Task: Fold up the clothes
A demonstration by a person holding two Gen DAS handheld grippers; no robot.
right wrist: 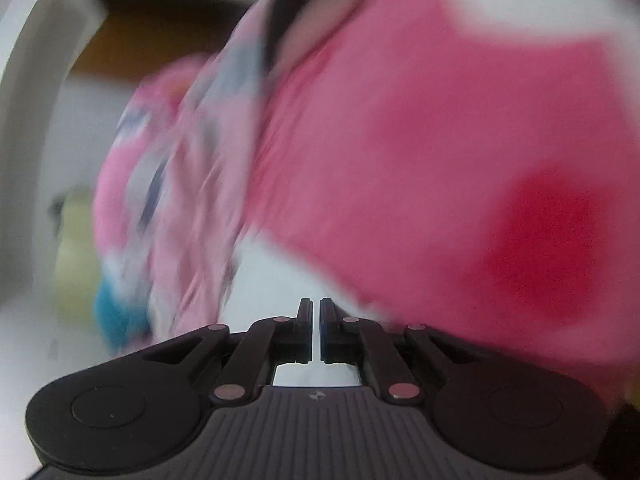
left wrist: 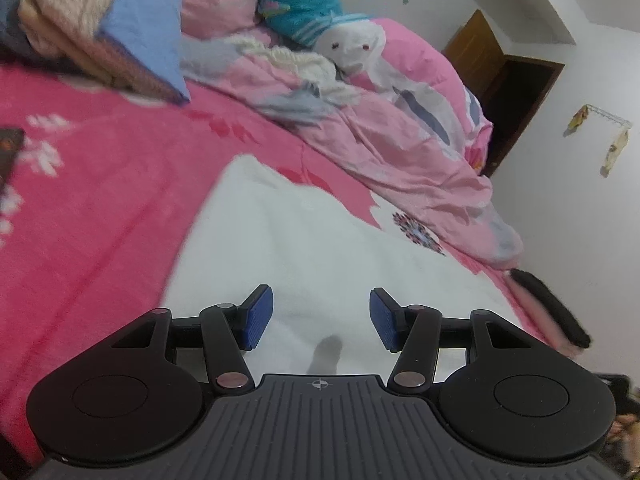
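A white garment (left wrist: 304, 240) lies spread on the pink bedsheet (left wrist: 100, 200). My left gripper (left wrist: 320, 300) hovers low over its near part, open, and nothing lies between the blue pads (left wrist: 256, 316). The right wrist view is heavily blurred by motion. There my right gripper (right wrist: 315, 304) has its jaws almost together, with a thin white strip between them. White garment fabric (right wrist: 272, 280) sits right at and under the fingers, so the gripper appears shut on it. The pink bedsheet (right wrist: 420, 140) fills the space behind.
A pile of clothes (left wrist: 72, 12) sits at the far left of the bed. A crumpled pink duvet (left wrist: 400, 128) with a white plush toy (left wrist: 352, 44) runs along the far right. A black furry item (left wrist: 552, 304) lies at the bed's right edge, near a brown door (left wrist: 512, 92).
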